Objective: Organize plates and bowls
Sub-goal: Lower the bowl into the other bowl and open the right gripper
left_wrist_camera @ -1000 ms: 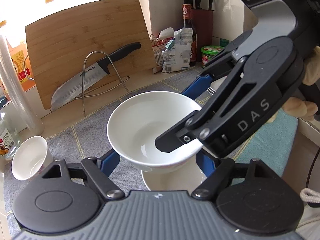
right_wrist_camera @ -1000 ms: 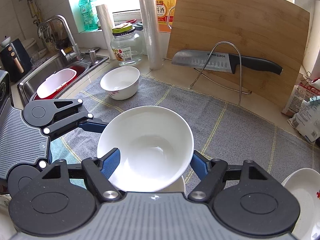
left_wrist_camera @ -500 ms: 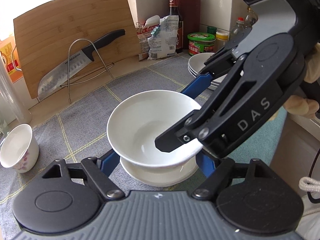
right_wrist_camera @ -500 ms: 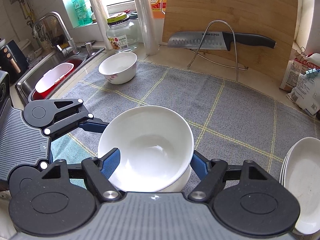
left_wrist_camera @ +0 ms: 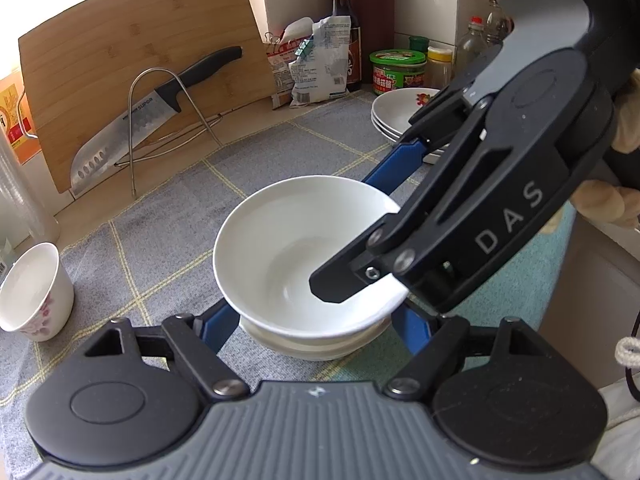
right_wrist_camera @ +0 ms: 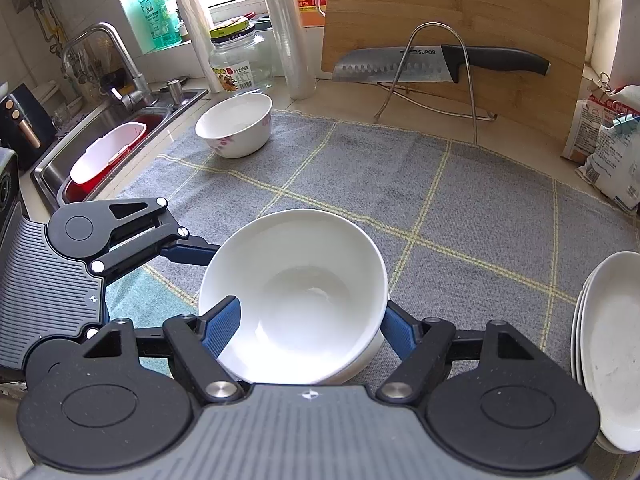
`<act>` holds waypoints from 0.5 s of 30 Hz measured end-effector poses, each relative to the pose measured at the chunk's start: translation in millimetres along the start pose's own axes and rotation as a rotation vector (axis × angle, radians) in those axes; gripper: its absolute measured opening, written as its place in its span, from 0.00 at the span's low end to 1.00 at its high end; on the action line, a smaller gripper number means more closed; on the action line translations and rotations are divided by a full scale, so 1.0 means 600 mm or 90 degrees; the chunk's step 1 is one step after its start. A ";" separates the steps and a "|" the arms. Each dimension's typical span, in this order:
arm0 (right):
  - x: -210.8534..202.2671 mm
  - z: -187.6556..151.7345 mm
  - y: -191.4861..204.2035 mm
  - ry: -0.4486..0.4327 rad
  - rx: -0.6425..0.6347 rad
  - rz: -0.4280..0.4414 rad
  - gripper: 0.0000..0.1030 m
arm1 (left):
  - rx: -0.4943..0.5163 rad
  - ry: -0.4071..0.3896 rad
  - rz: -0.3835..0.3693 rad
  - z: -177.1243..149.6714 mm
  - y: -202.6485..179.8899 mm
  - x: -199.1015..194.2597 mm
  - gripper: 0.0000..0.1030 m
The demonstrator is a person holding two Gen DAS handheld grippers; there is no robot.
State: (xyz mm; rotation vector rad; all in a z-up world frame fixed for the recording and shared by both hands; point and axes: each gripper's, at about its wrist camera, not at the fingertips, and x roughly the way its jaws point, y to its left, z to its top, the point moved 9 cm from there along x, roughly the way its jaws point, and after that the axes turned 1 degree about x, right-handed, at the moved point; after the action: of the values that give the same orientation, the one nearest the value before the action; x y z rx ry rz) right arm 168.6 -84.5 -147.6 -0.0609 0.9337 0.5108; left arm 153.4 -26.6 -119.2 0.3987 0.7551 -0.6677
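Note:
A plain white bowl (left_wrist_camera: 288,240) is clamped from two sides. My left gripper (left_wrist_camera: 314,318) is shut on it, its blue fingers (left_wrist_camera: 218,322) against the lower wall. From the right, my right gripper (right_wrist_camera: 310,312) is shut on the same bowl (right_wrist_camera: 296,288), its far blue finger (left_wrist_camera: 396,168) behind the rim. The bowl rests nested on a second white bowl (left_wrist_camera: 316,346) on the grey mat (right_wrist_camera: 360,176), with no gap showing between them. In the right wrist view the left gripper's blue finger (right_wrist_camera: 188,250) meets the bowl's left rim.
A stack of white plates (right_wrist_camera: 612,344) stands close on the right, also seen as the plates (left_wrist_camera: 400,114) at the back. A flowered bowl (right_wrist_camera: 236,124) sits near the sink (right_wrist_camera: 100,136). A knife on a wire rack (right_wrist_camera: 432,64) leans on a cutting board (right_wrist_camera: 460,4). Bags and jars line the back.
Both grippers came down together with the bowl. It hung above the lower bowl and now sits nested on it. The plate stack has come into view on the right.

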 end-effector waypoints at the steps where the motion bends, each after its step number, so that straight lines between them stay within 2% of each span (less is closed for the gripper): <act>1: 0.001 0.000 0.000 0.001 -0.001 -0.001 0.79 | 0.000 0.001 -0.001 0.000 0.000 0.000 0.80; 15: 0.005 -0.006 -0.006 0.006 0.005 -0.005 0.79 | 0.024 0.010 0.012 0.002 -0.010 0.004 0.81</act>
State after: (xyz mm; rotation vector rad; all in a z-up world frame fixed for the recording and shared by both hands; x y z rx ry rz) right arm 168.8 -87.2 -153.0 -0.0600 0.9439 0.4994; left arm 151.1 -32.8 -120.5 0.4447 0.7536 -0.6620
